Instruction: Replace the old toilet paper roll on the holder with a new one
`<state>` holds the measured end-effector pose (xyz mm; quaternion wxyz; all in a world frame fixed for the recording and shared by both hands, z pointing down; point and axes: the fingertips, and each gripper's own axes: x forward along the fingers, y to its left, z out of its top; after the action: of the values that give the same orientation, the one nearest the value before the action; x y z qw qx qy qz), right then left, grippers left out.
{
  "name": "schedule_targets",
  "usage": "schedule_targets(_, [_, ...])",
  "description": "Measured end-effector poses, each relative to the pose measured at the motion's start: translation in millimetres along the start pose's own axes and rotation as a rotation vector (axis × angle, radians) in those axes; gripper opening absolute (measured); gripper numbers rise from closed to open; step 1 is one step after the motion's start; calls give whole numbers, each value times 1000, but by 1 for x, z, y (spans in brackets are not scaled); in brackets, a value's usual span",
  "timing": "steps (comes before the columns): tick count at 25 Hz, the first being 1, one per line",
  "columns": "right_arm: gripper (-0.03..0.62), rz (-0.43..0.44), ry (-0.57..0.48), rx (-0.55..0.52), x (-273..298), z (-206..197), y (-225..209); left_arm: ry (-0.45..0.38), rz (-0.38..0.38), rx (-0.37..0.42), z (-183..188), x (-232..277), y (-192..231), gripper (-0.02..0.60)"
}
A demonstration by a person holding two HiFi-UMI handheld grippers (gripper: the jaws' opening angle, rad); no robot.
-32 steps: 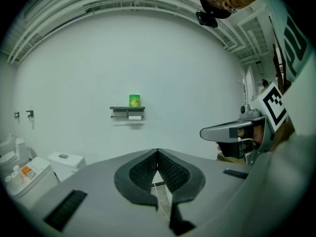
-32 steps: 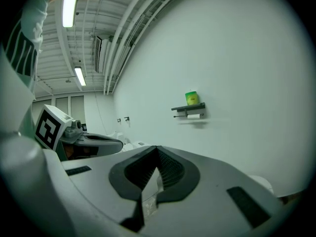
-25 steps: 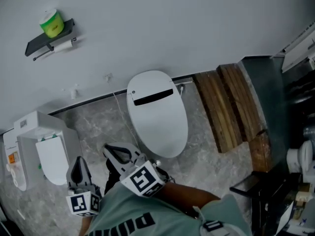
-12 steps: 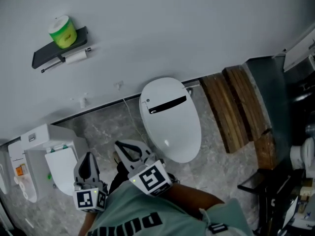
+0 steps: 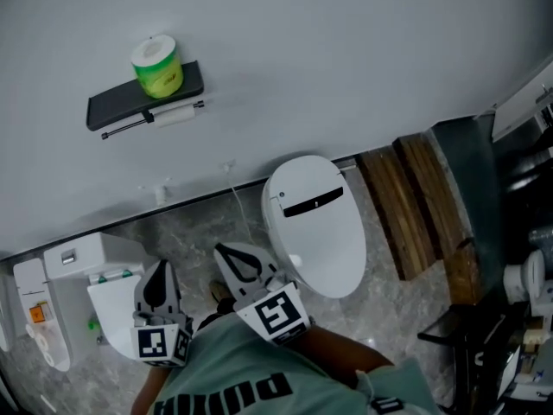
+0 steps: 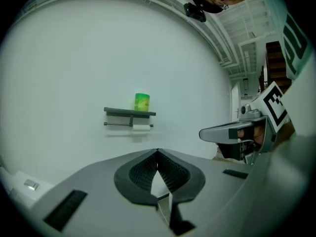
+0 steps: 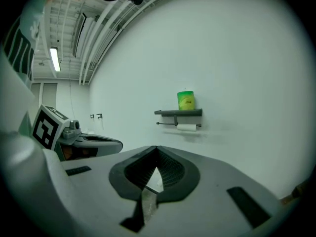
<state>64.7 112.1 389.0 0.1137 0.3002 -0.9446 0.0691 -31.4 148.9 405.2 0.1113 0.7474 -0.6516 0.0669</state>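
Old roll (image 5: 175, 116) hangs on the bar under the shelf (image 5: 117, 109) on the wall (image 5: 328, 50), its long axis level and along the wall. New roll (image 5: 157, 66), green-wrapped, stands upright on the shelf just above it. Left gripper (image 5: 159, 271) and right gripper (image 5: 223, 253), both clenched on nothing, point toward the wall, well apart from the shelf

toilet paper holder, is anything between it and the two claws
Nothing. In both gripper views only open air, backed by bare white wall, separates the left claw and right claw, both shut and empty, from the holder.
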Motion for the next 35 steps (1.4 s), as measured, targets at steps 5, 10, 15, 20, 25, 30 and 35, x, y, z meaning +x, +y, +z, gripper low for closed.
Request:
schedule_targets(5, [3,-56,-26,-16,30,27,4,-10,-33,-16,3,5,34,3])
schedule_targets(10, [3,-96,-8,-42,49,27,11,-24,-56,-25,6,8,59,3])
schedule_targets(15, [3,-91,4,-59,64,24,21,-27,-55,-42,2,8,75,3])
schedule_targets(20, [3,-67,9,-52,79,25,22,-15,-27,-59,-1,12,87,3])
schedule_targets(25, [3,-22,18,-12,105,15,11,3,24,-50,-6,27,103,3])
schedule_targets(30, [3,33,1,-22,134,26,-6,5,81,-36,8,47,119,3])
schedule_targets(35, [3,68,-2,5,157,32,-27,27,97,-16,17,76,124,3])
